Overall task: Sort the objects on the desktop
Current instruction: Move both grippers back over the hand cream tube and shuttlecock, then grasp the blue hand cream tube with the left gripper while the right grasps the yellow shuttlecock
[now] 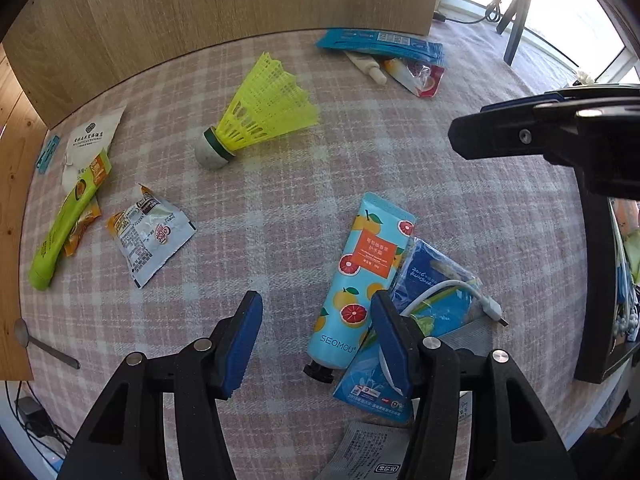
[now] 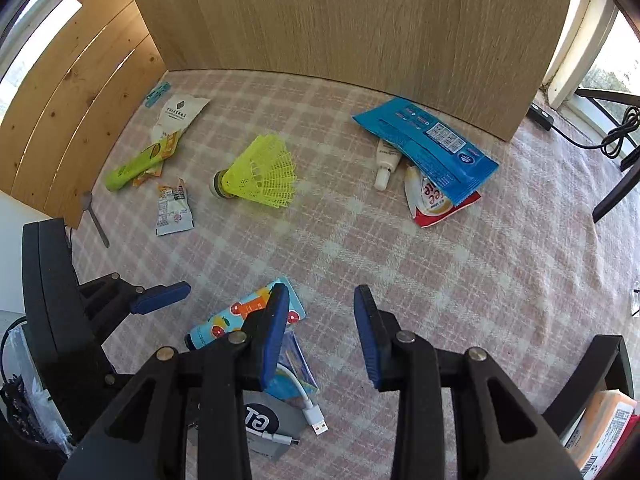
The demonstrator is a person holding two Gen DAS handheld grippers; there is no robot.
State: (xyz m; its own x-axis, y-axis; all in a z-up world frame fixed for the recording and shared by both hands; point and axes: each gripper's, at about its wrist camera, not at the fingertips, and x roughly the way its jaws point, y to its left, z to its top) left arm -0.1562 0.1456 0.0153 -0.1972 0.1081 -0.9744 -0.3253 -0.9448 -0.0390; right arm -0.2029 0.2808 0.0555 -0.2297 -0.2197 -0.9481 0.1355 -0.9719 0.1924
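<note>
Approach to the hand-cream tube, no grasp yet.
Tube (image 1: 362, 280) lay on blue packets near the desk's (image 1: 280, 208) front edge; left gripper (image 1: 316, 336) hovered just beside it, jaws open and empty; right gripper (image 2: 320, 332) likewise open over bare cloth. Next move probably required straddling the tube.

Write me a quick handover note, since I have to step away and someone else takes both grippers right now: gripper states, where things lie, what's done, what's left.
Left gripper: jaws open, empty, poised beside the fruit-print hand cream tube.
Right gripper: jaws open, empty, over bare cloth.
Near pile: the tube, blue packets and a white USB cable.
Middle: yellow shuttlecock. Left side: green tube, silver sachet, spoon. Back: blue pouch over a small white tube.
Done: nothing visibly sorted on the cloth.
Left: everything; the hand cream tube looks the likely first pick.
</note>
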